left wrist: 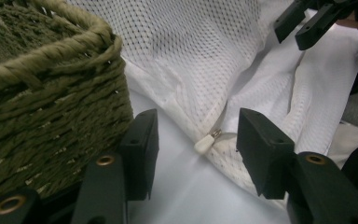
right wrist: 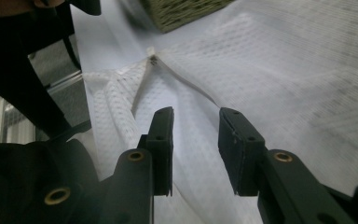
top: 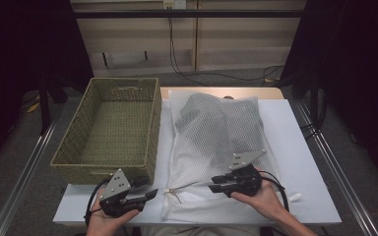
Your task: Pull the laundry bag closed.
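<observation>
A white mesh laundry bag (top: 216, 132) holding dark clothes lies on the white table (top: 300, 147). Its zipper pull (top: 168, 191) sits at the near left corner. In the left gripper view the pull (left wrist: 206, 141) lies between the open jaws of my left gripper (left wrist: 196, 126), and neither pad touches it. In the high view my left gripper (top: 147, 188) points right toward that corner. My right gripper (top: 215, 183) points left over the bag's near edge. Its jaws (right wrist: 196, 116) stand apart above the mesh (right wrist: 284, 84) with nothing pinched, and the zipper end (right wrist: 154, 59) is ahead of them.
A woven green basket (top: 113, 128) stands empty at the table's left, close beside the bag, and its corner (left wrist: 51, 93) is just left of my left gripper. Bare table (top: 305, 196) shows to the right of the bag. Metal rails run along both table sides.
</observation>
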The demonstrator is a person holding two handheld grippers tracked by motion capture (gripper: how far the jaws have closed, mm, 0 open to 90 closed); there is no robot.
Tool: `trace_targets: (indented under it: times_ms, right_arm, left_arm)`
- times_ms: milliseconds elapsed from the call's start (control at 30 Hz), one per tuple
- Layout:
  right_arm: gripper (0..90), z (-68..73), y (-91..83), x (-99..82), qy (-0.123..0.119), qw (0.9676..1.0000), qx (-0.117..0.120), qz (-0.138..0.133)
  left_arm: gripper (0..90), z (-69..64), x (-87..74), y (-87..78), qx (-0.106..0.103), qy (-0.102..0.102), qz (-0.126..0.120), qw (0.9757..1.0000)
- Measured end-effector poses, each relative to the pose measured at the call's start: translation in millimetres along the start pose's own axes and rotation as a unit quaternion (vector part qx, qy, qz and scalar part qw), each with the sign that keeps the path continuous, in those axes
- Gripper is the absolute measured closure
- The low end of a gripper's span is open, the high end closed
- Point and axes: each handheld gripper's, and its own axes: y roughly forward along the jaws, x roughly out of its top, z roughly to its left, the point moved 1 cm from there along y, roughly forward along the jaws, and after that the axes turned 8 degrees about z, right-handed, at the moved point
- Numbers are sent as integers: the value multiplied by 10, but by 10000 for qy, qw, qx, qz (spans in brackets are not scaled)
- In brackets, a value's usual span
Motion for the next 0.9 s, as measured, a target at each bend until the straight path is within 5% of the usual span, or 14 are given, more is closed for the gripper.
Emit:
trace_targets:
  times_ms: [100,300,533,900]
  right_arm:
    - [695,28,179,158,-153,9997,81,169]
    - [780,85,497,401,-355,9983,349,318]
    - [779,202,794,598,-615,9963,393,450]
    - [715,147,1128,756,-822,9930,500,690]
  left_arm:
    - [537,-14,-7,-10,16,-15,130,9999]
    - [507,-1,-11,-59,90,-108,3,9999]
    - [444,-40,10,-69,-35,-70,-423,9991]
    - [365,-46,-13,-141,149,-124,-656,9977]
